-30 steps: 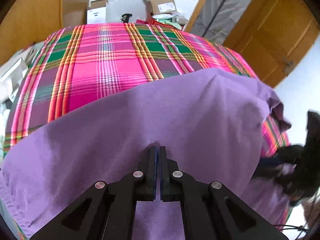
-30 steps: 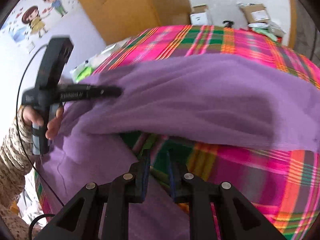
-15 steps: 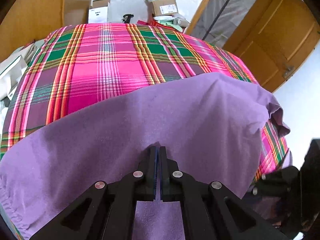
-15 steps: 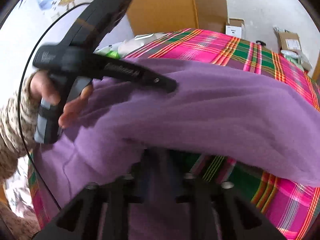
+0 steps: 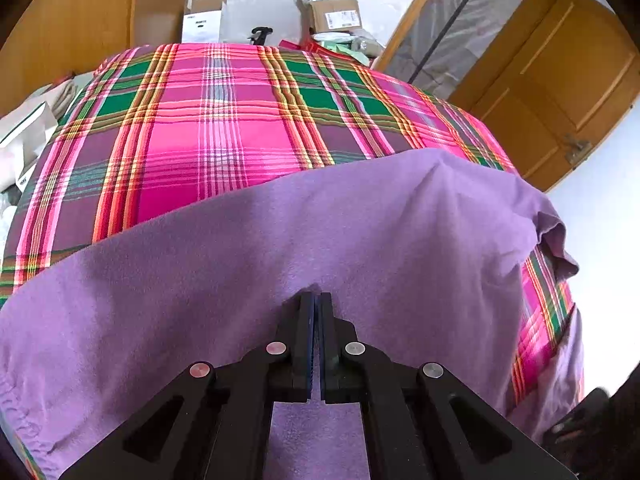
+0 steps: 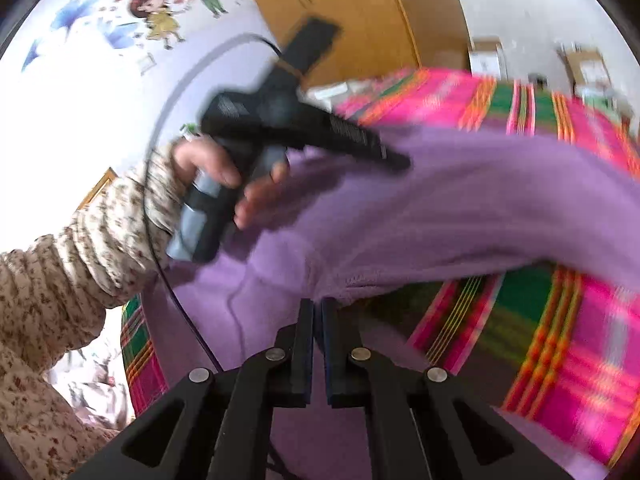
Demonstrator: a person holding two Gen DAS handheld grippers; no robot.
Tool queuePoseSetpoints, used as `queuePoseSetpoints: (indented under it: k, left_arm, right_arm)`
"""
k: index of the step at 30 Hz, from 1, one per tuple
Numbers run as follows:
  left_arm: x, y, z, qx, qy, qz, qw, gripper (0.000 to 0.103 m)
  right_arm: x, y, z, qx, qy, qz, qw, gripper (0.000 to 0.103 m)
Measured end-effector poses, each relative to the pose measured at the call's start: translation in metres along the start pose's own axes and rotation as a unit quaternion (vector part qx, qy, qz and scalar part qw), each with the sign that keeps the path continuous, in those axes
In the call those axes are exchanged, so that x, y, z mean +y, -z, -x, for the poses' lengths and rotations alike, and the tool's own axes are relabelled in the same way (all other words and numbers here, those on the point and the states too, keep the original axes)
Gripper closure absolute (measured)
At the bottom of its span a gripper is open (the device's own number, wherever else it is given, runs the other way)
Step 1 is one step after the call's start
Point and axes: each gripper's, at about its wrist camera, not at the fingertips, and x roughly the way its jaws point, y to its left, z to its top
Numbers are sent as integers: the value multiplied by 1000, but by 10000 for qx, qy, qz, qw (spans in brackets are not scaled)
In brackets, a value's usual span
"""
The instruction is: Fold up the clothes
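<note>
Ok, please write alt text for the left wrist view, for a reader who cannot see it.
The left claw, jaws closed, pinches a purple garment lying on a pink and green plaid bed cover. Cardboard boxes and wooden doors stand behind.

the right wrist view is smeared by motion: the plaid bedspread (image 6: pixel 560 344) and the far boxes (image 6: pixel 486 58) lose their edges. the left hand-held gripper (image 6: pixel 394 162) has its tips sunk in the purple garment (image 6: pixel 460 200), so the grip there is hidden. in the left wrist view the purple garment (image 5: pixel 280 248) runs off the lower edge, and a dark blurred shape (image 5: pixel 592 420) at the lower right cannot be made out
</note>
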Motion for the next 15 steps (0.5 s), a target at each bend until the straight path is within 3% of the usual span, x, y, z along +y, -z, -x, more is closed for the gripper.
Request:
queuePoseSetpoints:
  k: [5, 9, 11, 15]
  left_arm:
    - [-16, 8, 12, -33, -203, -182, 9996, 102]
    - [-41, 24, 33, -316, -211, -540, 9978, 93]
    - [-59, 35, 44, -400, -260, -774, 9959, 93]
    - [-96, 62, 51, -423, -409, -1394, 9885, 93]
  right_arm:
    - [-16, 5, 4, -58, -152, -502, 9986, 96]
    - [-29, 12, 28, -414, -25, -814, 9958, 85]
    - [-38, 17, 43, -572, 140, -977, 9935, 83]
    - [-69, 36, 86, -993, 909, -1485, 9797, 78]
